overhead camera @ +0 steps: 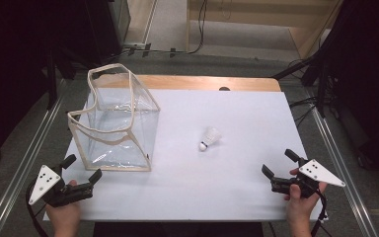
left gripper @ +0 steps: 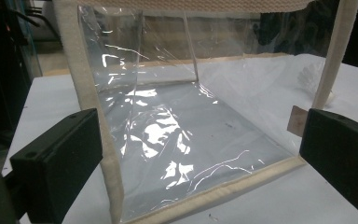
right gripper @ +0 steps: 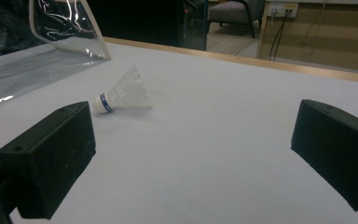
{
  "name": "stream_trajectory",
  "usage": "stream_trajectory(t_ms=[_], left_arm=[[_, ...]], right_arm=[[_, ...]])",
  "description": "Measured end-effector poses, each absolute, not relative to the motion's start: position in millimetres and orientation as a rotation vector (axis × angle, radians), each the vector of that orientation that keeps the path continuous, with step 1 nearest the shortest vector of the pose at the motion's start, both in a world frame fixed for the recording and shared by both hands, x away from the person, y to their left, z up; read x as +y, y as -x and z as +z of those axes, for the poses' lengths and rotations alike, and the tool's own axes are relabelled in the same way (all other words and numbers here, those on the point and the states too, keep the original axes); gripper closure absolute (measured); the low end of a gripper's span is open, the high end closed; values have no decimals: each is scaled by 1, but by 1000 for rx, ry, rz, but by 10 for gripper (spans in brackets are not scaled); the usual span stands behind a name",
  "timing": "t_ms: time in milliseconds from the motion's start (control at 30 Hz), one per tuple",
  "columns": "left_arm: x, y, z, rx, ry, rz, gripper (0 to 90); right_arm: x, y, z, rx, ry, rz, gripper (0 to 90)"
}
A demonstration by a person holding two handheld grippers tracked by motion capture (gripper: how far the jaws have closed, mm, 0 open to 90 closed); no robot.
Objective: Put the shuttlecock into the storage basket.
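A clear plastic bag with cream fabric trim stands on the white table sheet at the left, its mouth turned toward the near side. A white shuttlecock with a blue band lies on its side near the middle of the sheet. My left gripper rests open at the front left, just in front of the bag, whose opening sits between its jaws. At the front right my right gripper is open and points at the shuttlecock, which lies well ahead of it.
The wooden table edge runs along the back of the sheet. Metal rails flank both sides of the table. Cables and dark equipment sit on the floor beyond. A small tag hangs at the bag's right trim.
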State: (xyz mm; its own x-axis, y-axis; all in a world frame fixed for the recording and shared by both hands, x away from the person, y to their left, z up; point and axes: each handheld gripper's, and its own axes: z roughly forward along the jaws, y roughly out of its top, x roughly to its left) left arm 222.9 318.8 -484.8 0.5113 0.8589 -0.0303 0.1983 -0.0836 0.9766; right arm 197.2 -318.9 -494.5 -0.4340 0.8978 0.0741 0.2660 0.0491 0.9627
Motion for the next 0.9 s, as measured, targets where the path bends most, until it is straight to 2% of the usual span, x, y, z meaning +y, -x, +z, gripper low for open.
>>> stream_trajectory(t_ms=[467,500,800,867,900], left_arm=[[319,-223,-485,932,-1585,702,0],[319,-223,-485,931,-1585,702,0],[319,-223,-485,929,-1585,703,0],[319,-223,-485,930,-1586,704,0],[319,-223,-485,930,-1585,703,0]], right_arm=[[-294,-212,-478,1849,-1105,1437,0],[-287,-214,-475,1844,-1097,1428,125],[-265,-226,-469,1878,-1070,1458,141],[-261,-228,-468,1878,-1063,1453,289],[-258,-229,-467,1880,-1068,1452,291]])
